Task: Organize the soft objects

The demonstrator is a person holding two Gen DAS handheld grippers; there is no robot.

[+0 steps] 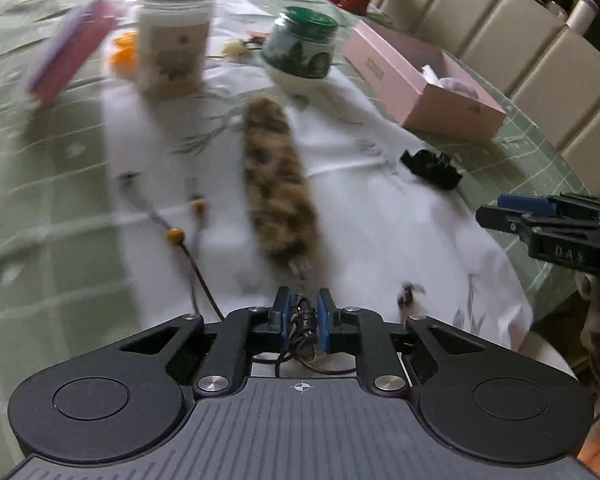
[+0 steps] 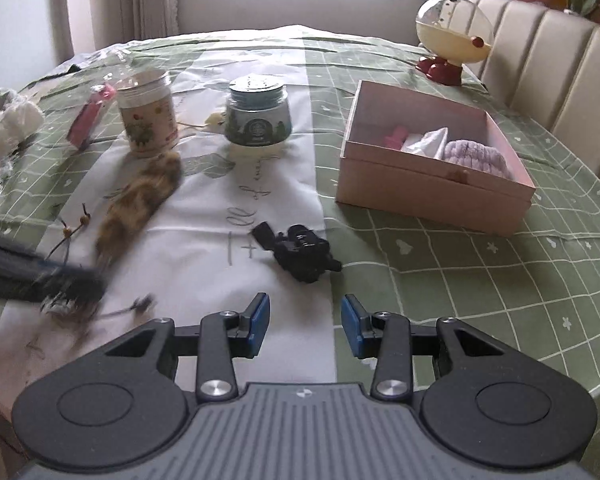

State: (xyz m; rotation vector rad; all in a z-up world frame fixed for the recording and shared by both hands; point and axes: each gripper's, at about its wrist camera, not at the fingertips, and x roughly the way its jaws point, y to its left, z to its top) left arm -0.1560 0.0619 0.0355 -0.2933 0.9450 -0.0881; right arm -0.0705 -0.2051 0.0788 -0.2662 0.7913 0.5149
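Observation:
A brown spotted furry tail charm point(image 1: 274, 178) lies stretched out on the white runner; it also shows in the right wrist view point(image 2: 140, 204). My left gripper point(image 1: 302, 318) is shut on the charm's dark cord and ring end; it appears blurred at the left of the right wrist view point(image 2: 80, 284). My right gripper point(image 2: 305, 322) is open and empty, just short of a black hair claw clip point(image 2: 298, 250). An open pink box point(image 2: 432, 160) at the right holds a purple fluffy item point(image 2: 476, 156) and white and pink pieces.
A cream-labelled jar point(image 2: 150, 116) and a green-lidded jar point(image 2: 258, 114) stand behind the charm. A pink card point(image 2: 88, 118), a beaded cord point(image 1: 176, 236), a white plush point(image 2: 8, 124) and a dome toy point(image 2: 452, 36) sit around. Padded chairs line the right side.

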